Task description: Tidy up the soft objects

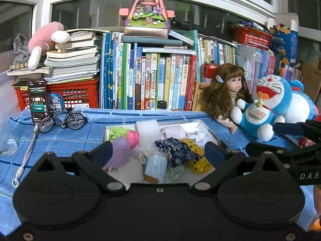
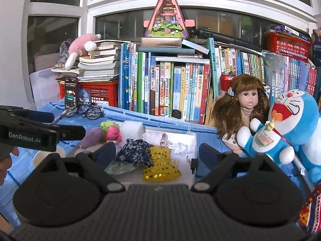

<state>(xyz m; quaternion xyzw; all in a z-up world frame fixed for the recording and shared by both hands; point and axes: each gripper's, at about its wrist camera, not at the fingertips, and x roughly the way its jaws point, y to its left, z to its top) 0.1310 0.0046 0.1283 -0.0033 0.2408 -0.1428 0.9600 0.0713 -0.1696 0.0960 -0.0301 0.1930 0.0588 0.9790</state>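
Left gripper (image 1: pixel 159 152) and right gripper (image 2: pixel 157 153), jaws spread wide and empty, above the white tray (image 1: pixel 208 129) holding the soft pouches (image 1: pixel 177 150) (floral, sequined, pink).

My left gripper (image 1: pixel 158 153): lower centre of its own wrist view, jaws spread wide, nothing pressed between the blue pads, pointing slightly downward. Its black body also shows at the left edge of the right wrist view.

My right gripper (image 2: pixel 157 153): lower centre of its own view, jaws likewise wide apart, pads gripping nothing, angled slightly down. Its dark fingers enter the left wrist view at the right edge.

My left hand (image 2: pixel 7 160): a fingertip and part of the palm, far left edge, beneath the gripper body.
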